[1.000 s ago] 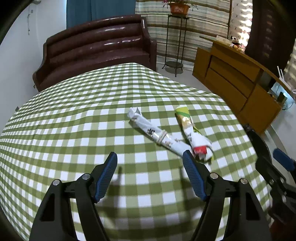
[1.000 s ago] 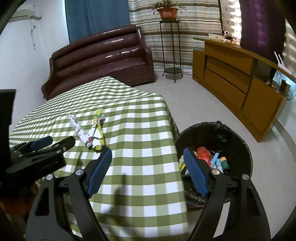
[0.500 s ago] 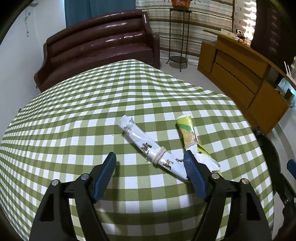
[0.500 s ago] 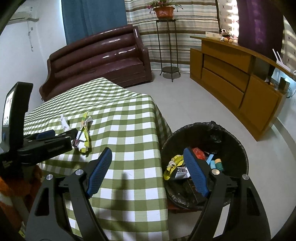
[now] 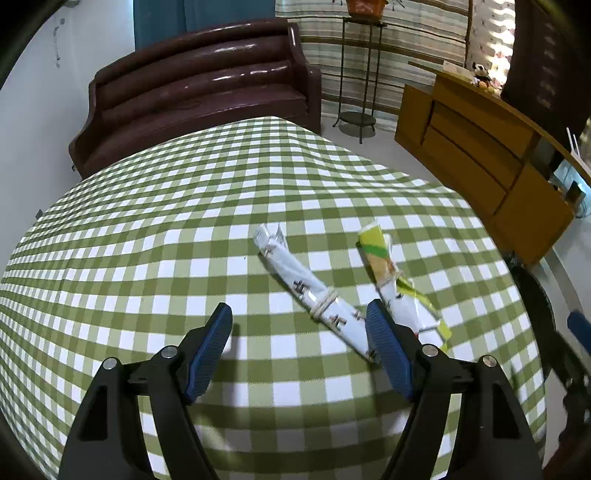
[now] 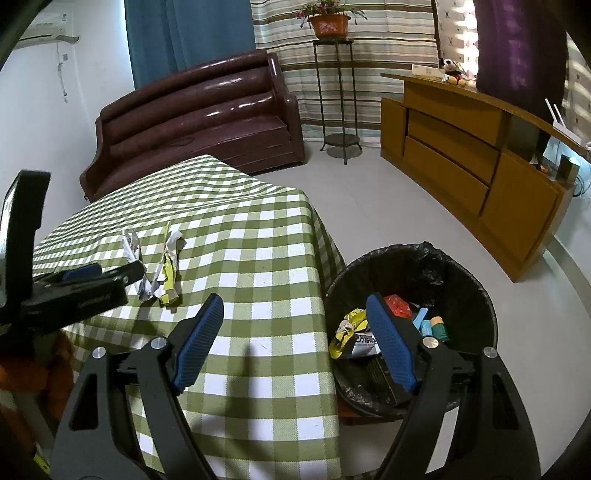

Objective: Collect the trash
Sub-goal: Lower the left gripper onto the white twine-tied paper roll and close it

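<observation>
Left hand-held gripper [image 5: 299, 325] open; bin [image 6: 458, 269] right-view only

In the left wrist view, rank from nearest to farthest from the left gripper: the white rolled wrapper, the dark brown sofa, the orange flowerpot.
From the left gripper:
1. White rolled wrapper tied with a band, beside its right finger on the checked cloth.
2. Dark brown leather sofa, beyond the table.
3. Orange flowerpot, top edge, on the stand.
</observation>
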A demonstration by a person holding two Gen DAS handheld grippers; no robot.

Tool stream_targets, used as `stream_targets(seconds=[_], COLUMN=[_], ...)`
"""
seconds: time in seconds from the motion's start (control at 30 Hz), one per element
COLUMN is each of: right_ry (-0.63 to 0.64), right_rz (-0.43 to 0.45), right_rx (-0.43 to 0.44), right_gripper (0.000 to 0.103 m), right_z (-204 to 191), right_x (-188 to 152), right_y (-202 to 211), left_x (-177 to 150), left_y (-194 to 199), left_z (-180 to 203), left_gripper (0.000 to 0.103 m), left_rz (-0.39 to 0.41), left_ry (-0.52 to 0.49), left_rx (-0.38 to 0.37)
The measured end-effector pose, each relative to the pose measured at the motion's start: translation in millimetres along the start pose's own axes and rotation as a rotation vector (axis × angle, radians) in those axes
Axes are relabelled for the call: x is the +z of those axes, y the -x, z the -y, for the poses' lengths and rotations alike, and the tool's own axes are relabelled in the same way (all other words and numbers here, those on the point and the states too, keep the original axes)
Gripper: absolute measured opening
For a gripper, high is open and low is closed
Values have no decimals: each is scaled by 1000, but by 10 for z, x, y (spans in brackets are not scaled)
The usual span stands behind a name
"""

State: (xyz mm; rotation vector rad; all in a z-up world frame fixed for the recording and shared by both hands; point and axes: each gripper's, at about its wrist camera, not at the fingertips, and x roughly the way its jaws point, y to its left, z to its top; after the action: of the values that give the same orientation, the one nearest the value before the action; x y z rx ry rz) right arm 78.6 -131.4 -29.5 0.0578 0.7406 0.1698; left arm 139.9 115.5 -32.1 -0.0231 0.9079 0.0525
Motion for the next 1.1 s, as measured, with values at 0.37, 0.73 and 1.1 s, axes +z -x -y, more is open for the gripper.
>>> stream_targets(seconds=[0.37,0.73,1.1], right_ry=[2,12,22], right_rz=[-3,-8,-13], right_rx=[4,7,9], right_gripper=[78,78,78], right_z=[-30,-69,-153], right_x=[-12,-26,-5], right_y=[-4,2,-1], left_x=[-7,-79,-72], left_y=[-103,-21,-12], left_z=[-50,-183,-188], left_gripper=[73,61,19], left_rz=[-42,-32,12], left_ry=[-2,-20,-96], left_rx=[11,8,-8])
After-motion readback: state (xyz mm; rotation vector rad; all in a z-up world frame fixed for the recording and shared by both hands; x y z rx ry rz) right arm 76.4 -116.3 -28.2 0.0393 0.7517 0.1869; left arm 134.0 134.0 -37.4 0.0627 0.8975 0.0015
